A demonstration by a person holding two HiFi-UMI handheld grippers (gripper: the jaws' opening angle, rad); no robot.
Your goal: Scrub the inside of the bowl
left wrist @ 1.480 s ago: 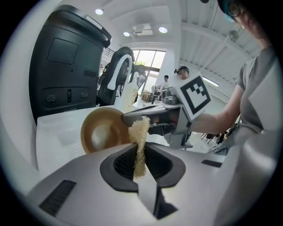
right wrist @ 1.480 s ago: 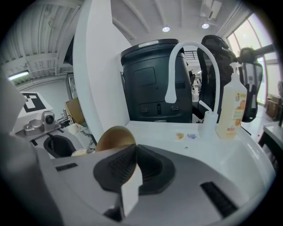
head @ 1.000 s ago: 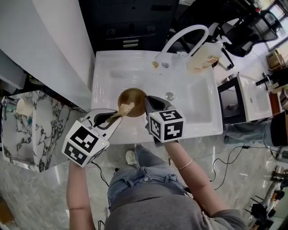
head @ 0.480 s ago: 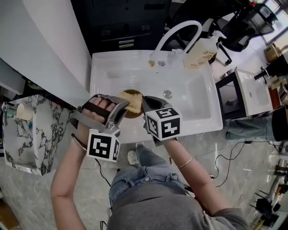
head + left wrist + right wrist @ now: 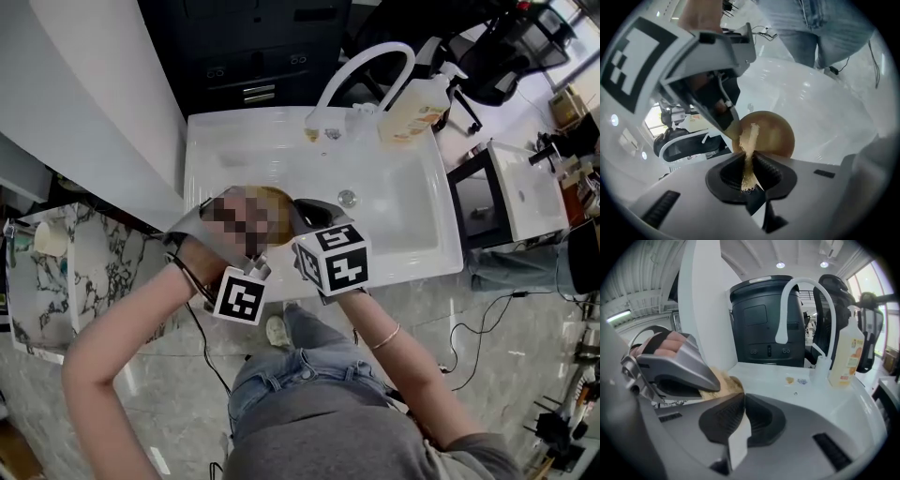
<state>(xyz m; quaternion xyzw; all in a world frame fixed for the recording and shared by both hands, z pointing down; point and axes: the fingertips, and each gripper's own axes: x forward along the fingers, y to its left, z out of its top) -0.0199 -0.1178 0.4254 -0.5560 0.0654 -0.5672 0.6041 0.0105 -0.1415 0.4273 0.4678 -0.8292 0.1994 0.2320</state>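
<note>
At the near rim of a white sink, set in a glossy white counter:

- Bowl: brown, wooden-looking, tilted on edge over the near-left part of the basin.
- Right gripper: jaws pressed together, pinching the bowl's rim at its right side.
- Left gripper: jaws clamped on a tan, fibrous scrub pad, whose free end lies against the bowl's inner face.
- Drain: small and round, in the basin floor just right of the bowl.
- Faucet: white and arched, on the far rim.
- Soap bottle: pale, with a pump top and an orange label, just right of the faucet.

Surroundings:

- Dark cabinet beyond the sink.
- Curved white wall at far left.
- Marble-patterned unit at near left.
- Black office chair at far right.
- Small white stand to the right.
- Grey polished floor, with a black cable trailing across it.
</note>
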